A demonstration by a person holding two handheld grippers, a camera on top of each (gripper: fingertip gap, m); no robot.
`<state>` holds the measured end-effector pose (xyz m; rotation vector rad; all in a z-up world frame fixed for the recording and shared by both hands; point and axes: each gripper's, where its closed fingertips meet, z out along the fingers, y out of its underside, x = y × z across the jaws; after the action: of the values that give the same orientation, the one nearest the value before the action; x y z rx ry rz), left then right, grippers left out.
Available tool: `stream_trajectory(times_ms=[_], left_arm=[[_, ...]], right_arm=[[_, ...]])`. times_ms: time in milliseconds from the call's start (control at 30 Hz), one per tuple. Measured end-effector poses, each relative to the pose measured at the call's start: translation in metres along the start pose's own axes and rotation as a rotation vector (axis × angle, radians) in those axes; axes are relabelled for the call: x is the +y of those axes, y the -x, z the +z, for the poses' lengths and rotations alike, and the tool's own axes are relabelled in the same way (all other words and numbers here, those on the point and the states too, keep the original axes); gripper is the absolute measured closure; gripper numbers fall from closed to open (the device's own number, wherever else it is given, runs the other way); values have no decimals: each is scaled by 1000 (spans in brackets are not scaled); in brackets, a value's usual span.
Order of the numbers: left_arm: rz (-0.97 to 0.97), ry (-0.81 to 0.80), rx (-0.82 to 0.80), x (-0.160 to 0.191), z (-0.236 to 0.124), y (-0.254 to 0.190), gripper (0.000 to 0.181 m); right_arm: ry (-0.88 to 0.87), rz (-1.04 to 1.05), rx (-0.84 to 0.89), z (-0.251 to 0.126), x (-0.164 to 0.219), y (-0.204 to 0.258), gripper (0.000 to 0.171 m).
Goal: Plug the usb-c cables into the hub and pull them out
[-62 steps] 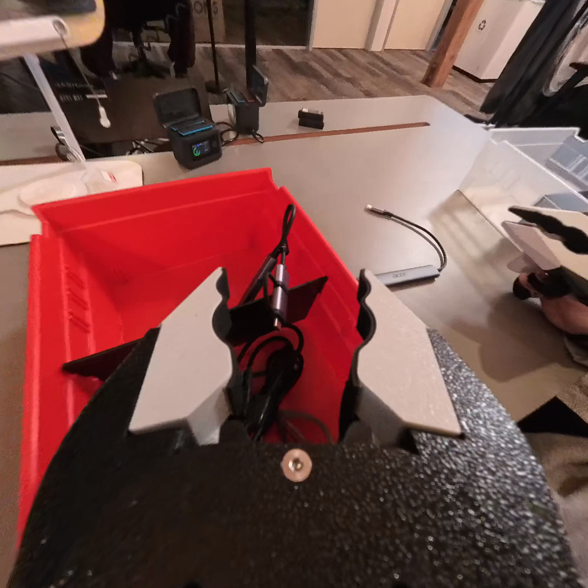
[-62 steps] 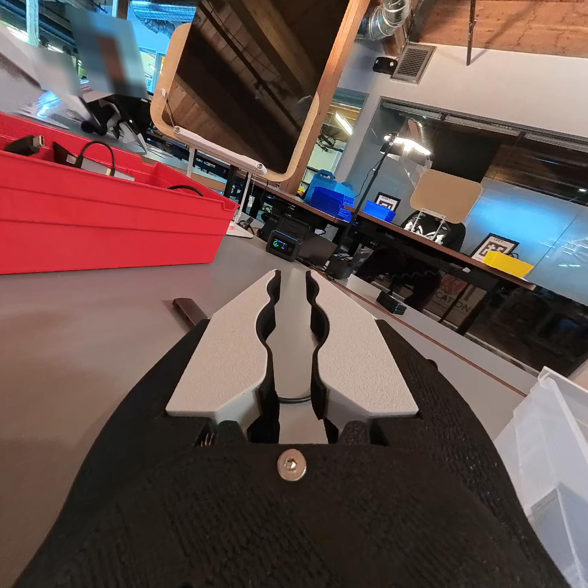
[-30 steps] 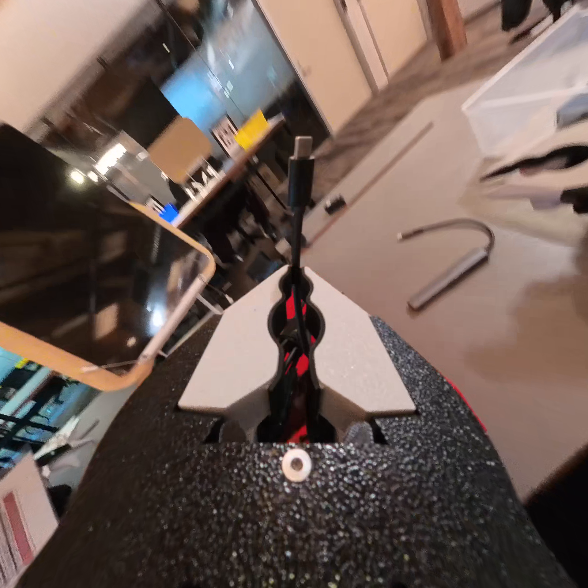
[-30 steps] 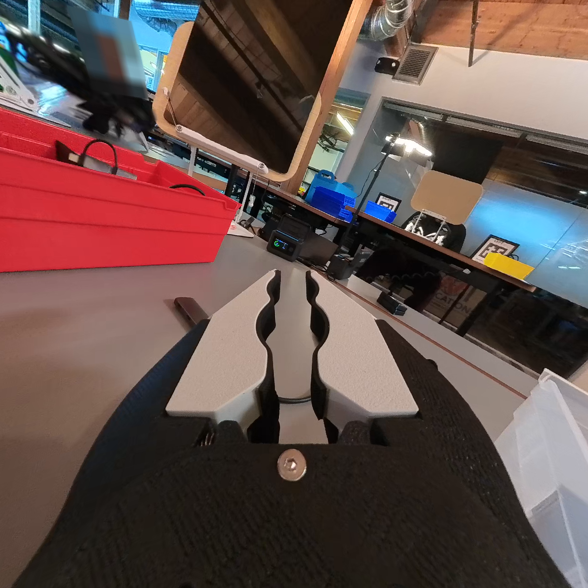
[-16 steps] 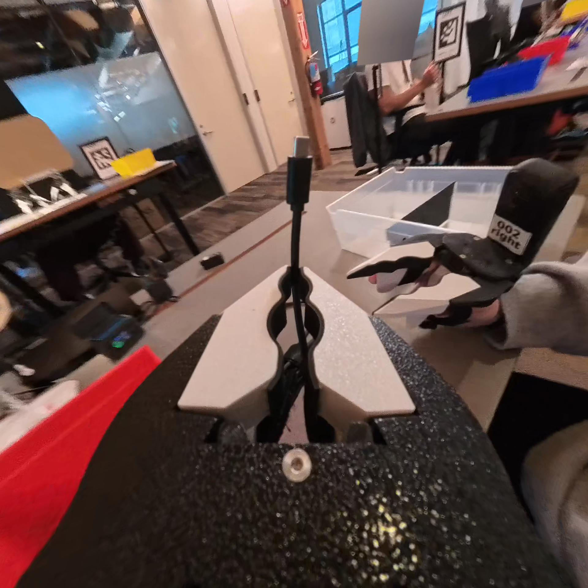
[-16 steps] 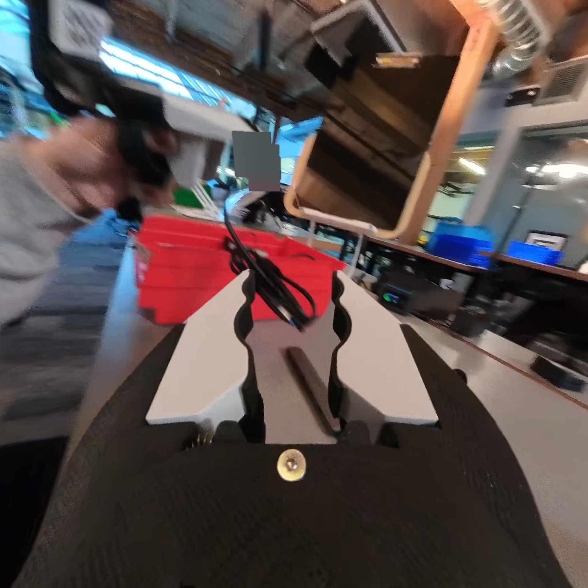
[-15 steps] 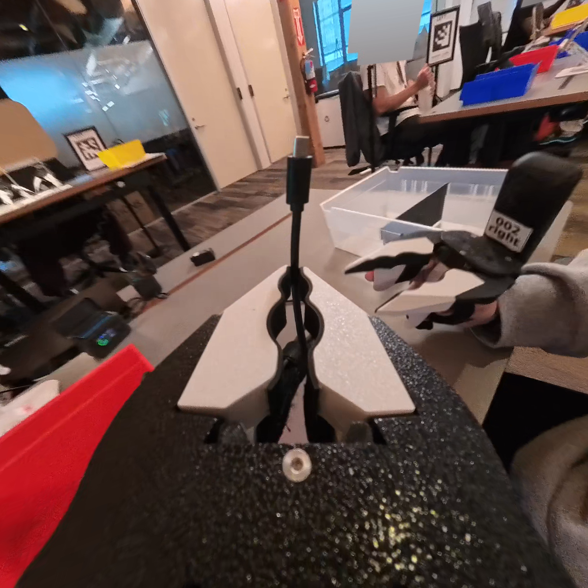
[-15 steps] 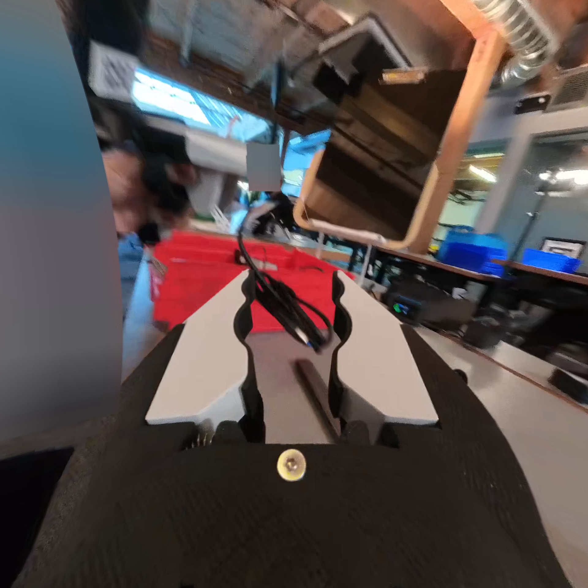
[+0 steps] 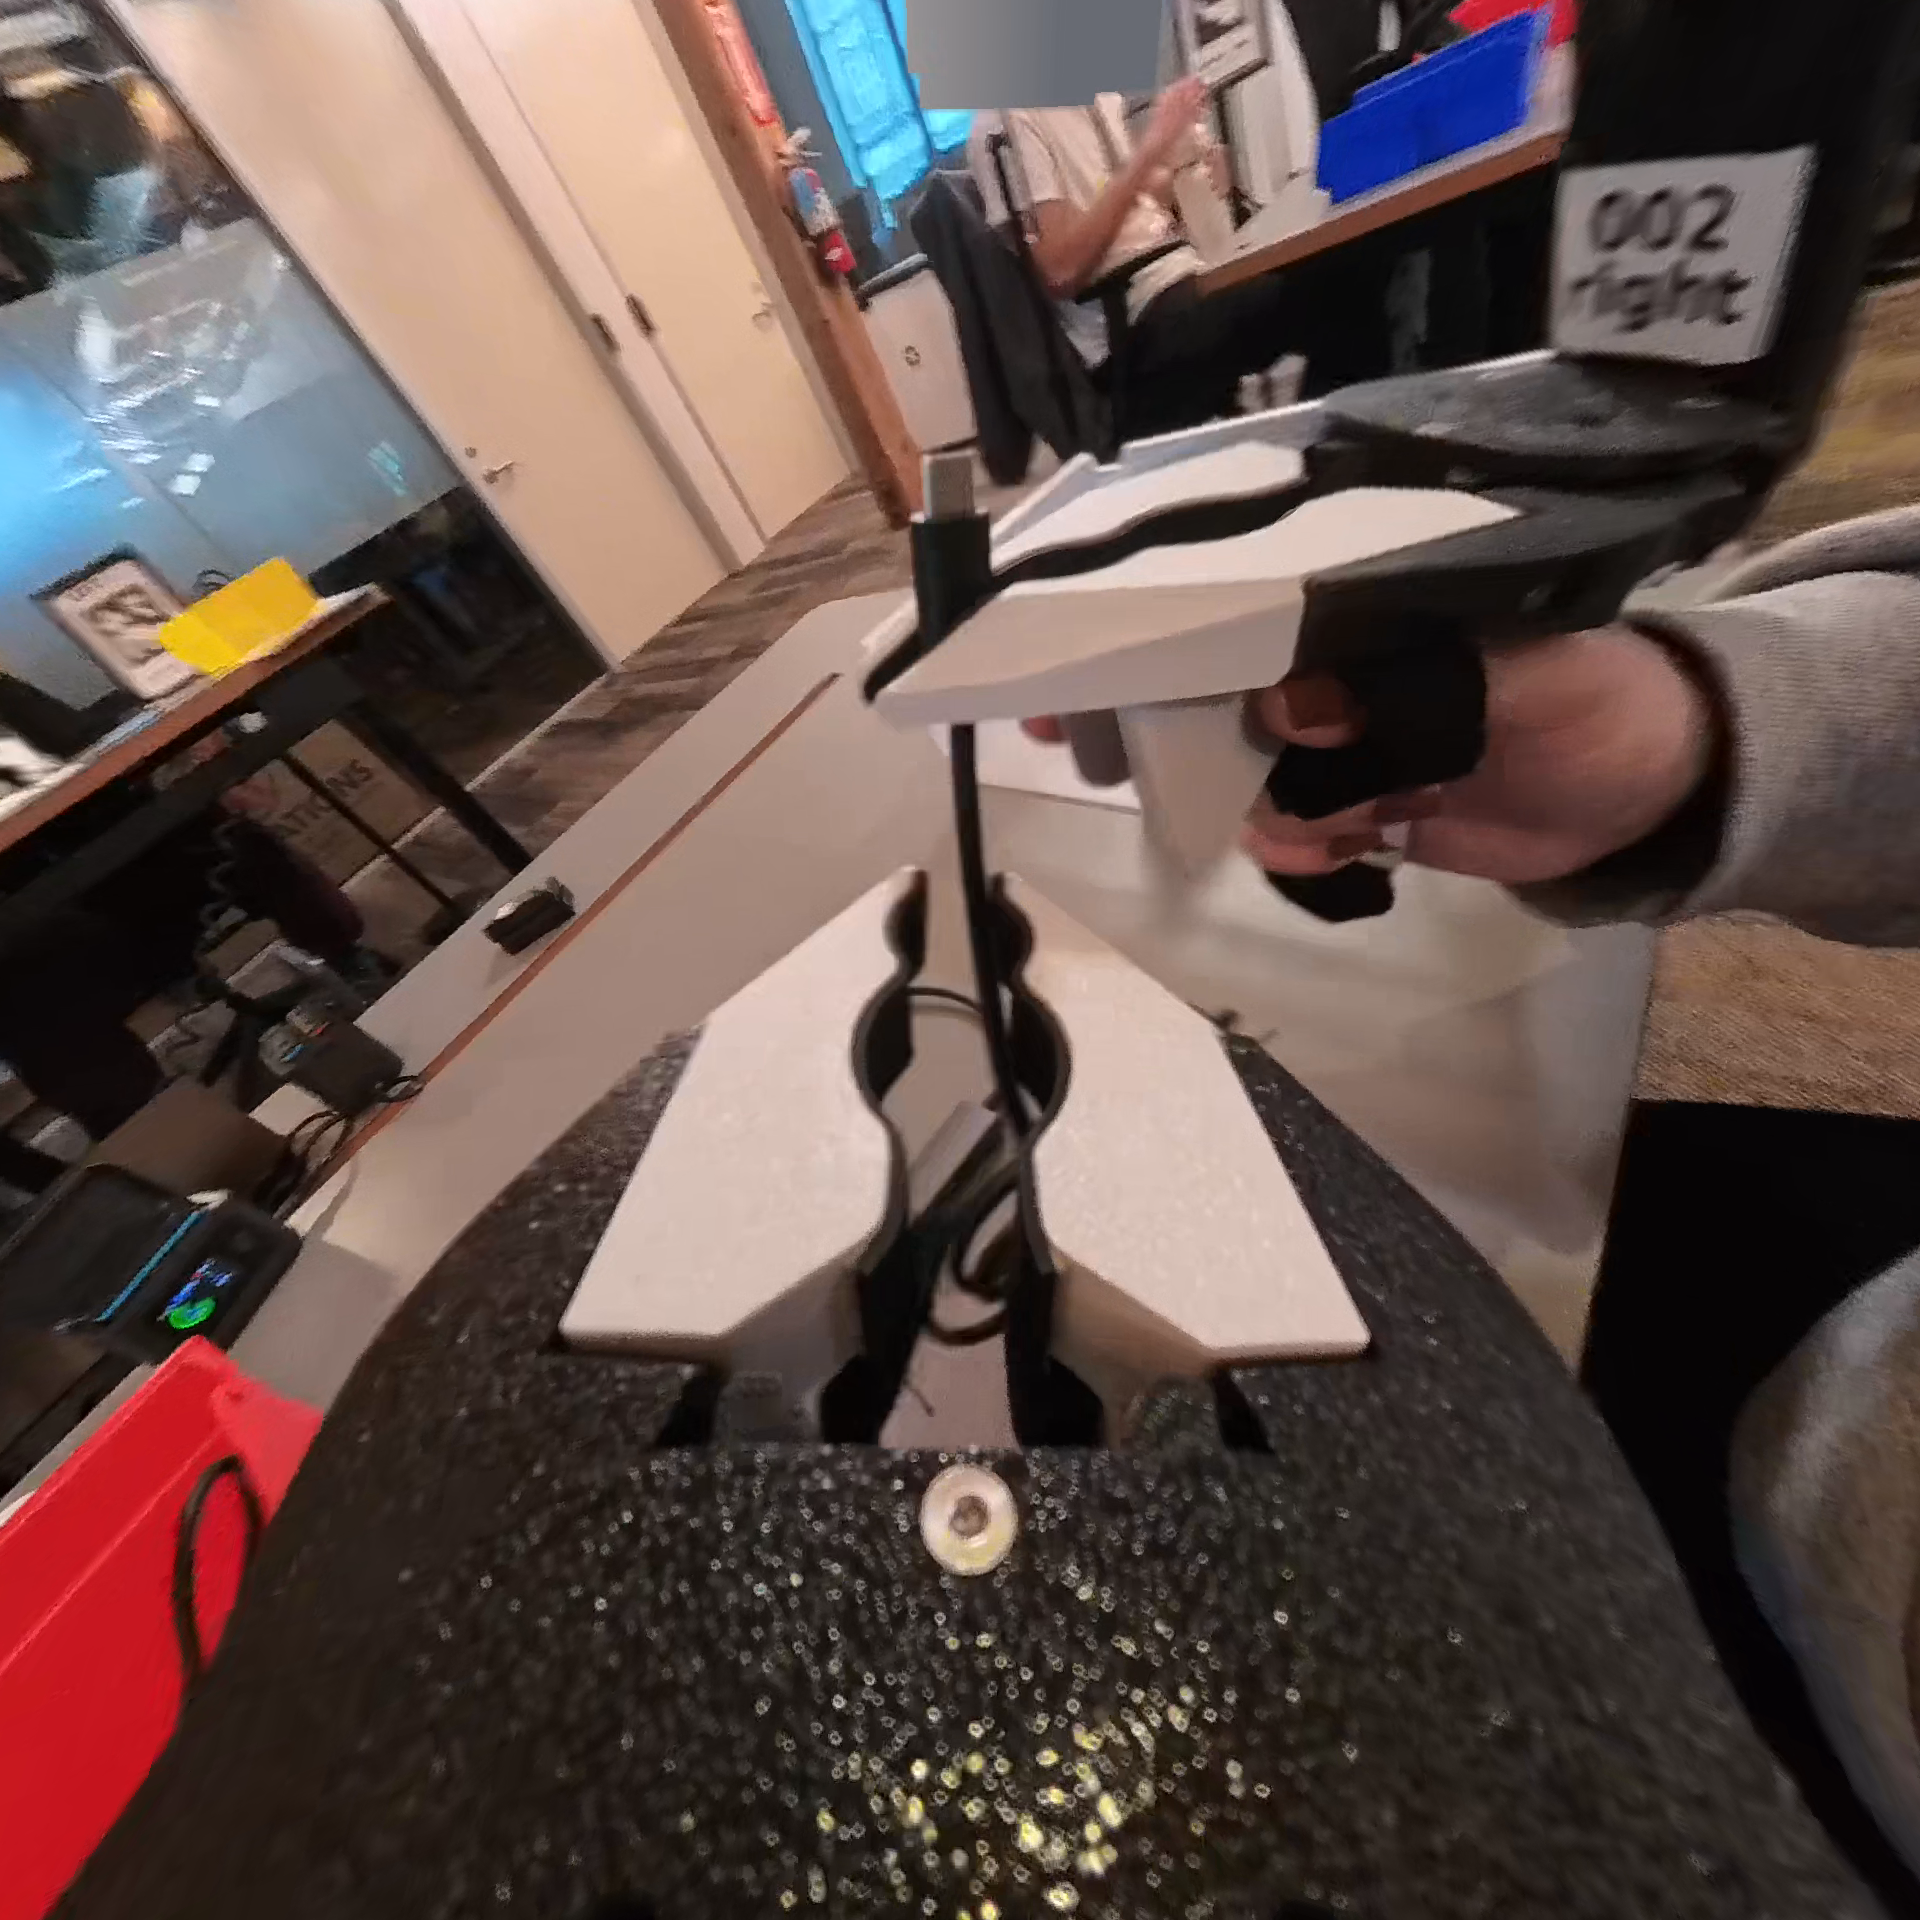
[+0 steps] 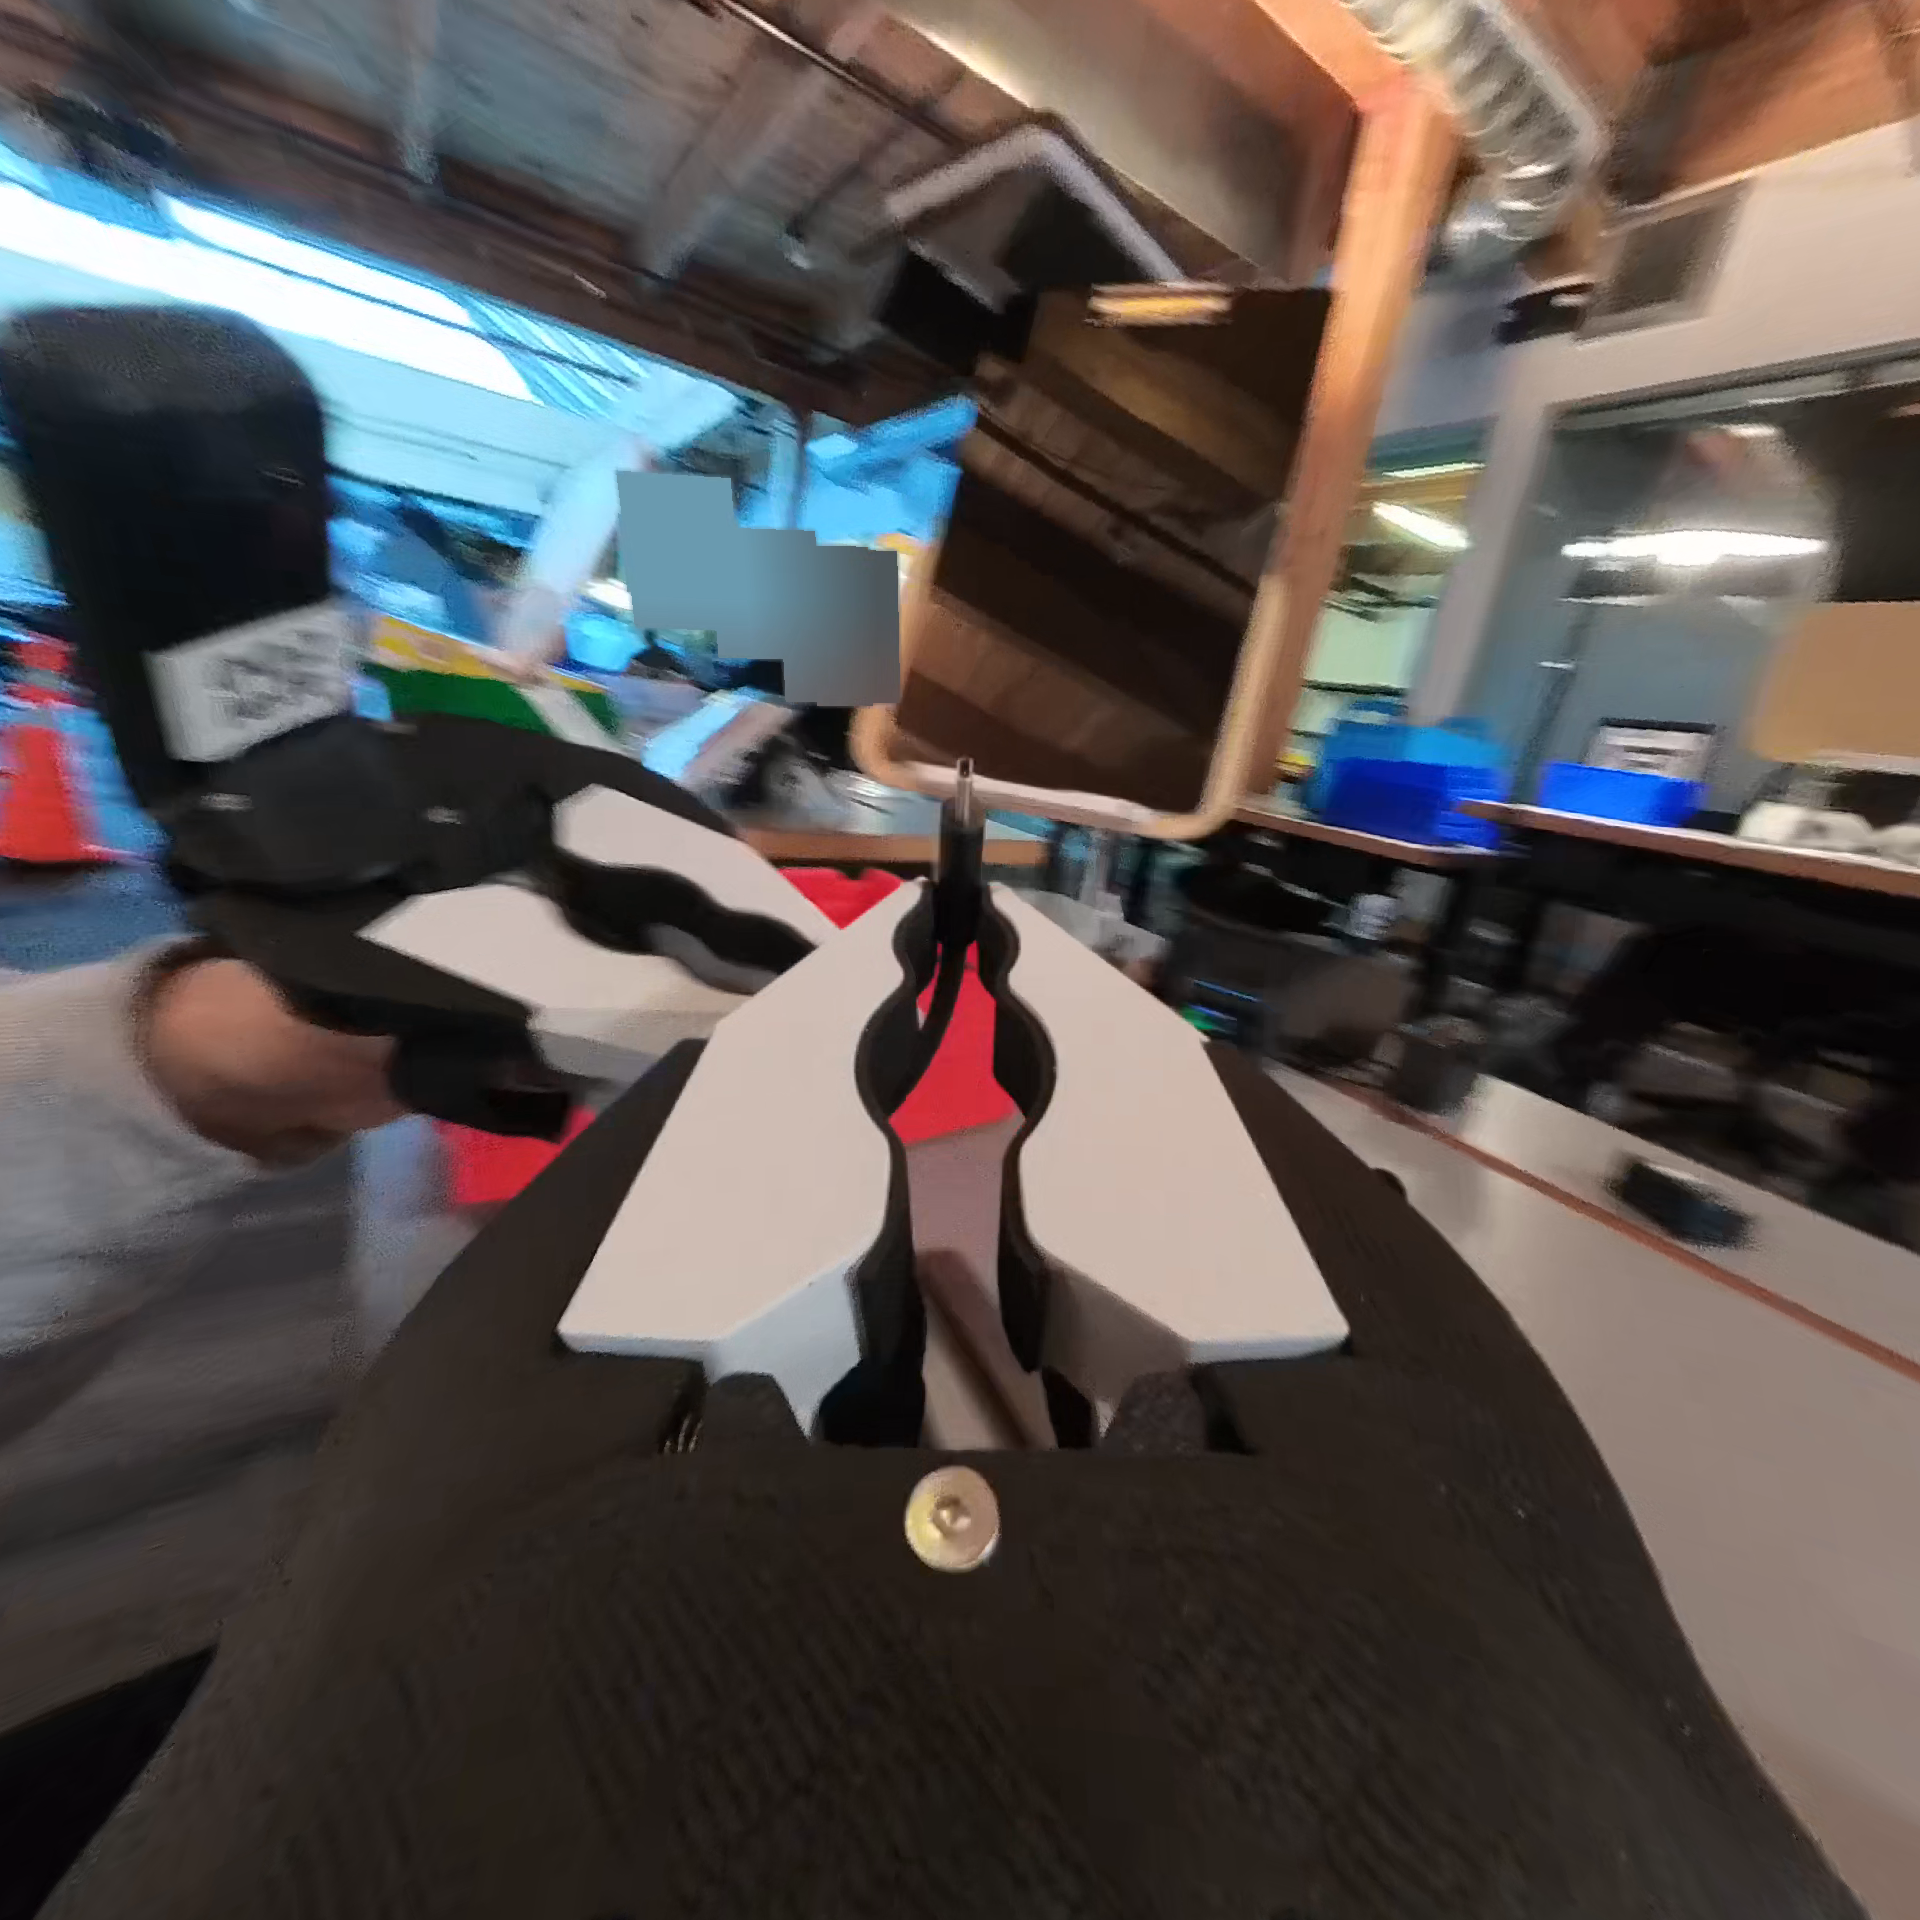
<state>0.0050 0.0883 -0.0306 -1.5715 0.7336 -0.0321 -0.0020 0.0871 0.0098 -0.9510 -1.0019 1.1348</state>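
Note:
In the left wrist view, a black USB-C cable (image 9: 977, 904) rises between the fingers of my left gripper (image 9: 961, 888), which stands open and loose around it. My right gripper (image 9: 914, 623) comes in from the right and is shut on the cable's black plug (image 9: 940, 540), metal tip up. In the right wrist view, my right gripper (image 10: 956, 894) pinches the plug (image 10: 961, 836) at its fingertips. The left gripper (image 10: 790, 935) lies just to its left, jaws apart. The grey hub (image 9: 951, 1143) lies on the table below and also shows in the right wrist view (image 10: 982, 1351).
A red bin (image 9: 104, 1558) sits at the left on the grey table (image 9: 675, 935). A black device with a lit screen (image 9: 177, 1288) and a small black object (image 9: 530, 914) lie near the far table edge. A person's hand (image 9: 1507, 769) holds the right gripper. My left and right fingertips are right by each other.
The right gripper has come up to the raised plug and shut on it. The left gripper, which was shut on the cable, has opened.

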Motion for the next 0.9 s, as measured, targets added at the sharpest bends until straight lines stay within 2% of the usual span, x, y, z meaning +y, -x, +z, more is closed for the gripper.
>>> stream_trajectory(times_ms=[67,133,233,300,367,433,467,500,567,633,733,800,900], left_arm=[[11,43,-67,6,-2,13,143],[5,96,-122,13,-4,26,126],[4,89,-193,13,-12,41,134],[-20,87,-225,13,-16,49,136],[-45,94,-240,15,-19,54,137],[-66,105,-254,18,-21,59,137],[-77,113,-258,19,-23,61,137],[-85,122,-259,20,-24,63,135],[-88,140,-262,22,-29,66,134],[-70,159,-293,22,-37,74,134],[-81,160,-316,21,-46,82,136],[-101,146,-309,19,-50,83,137],[-91,156,-308,18,-53,83,140]], right_arm=[[84,-112,162,-3,2,-27,167],[200,-316,312,-10,4,-53,167],[395,-651,429,-15,11,-71,167],[611,-828,452,-19,34,-82,167],[792,-887,436,-25,68,-92,167],[928,-845,361,-30,108,-92,165],[992,-801,306,-33,128,-88,153],[1029,-748,264,-33,141,-84,126],[1004,-631,183,-24,147,-68,107],[913,-556,69,-6,136,-46,110],[836,-328,-155,19,126,-7,119],[891,-191,-231,30,137,-2,121],[1105,-47,-304,31,177,-7,121]])
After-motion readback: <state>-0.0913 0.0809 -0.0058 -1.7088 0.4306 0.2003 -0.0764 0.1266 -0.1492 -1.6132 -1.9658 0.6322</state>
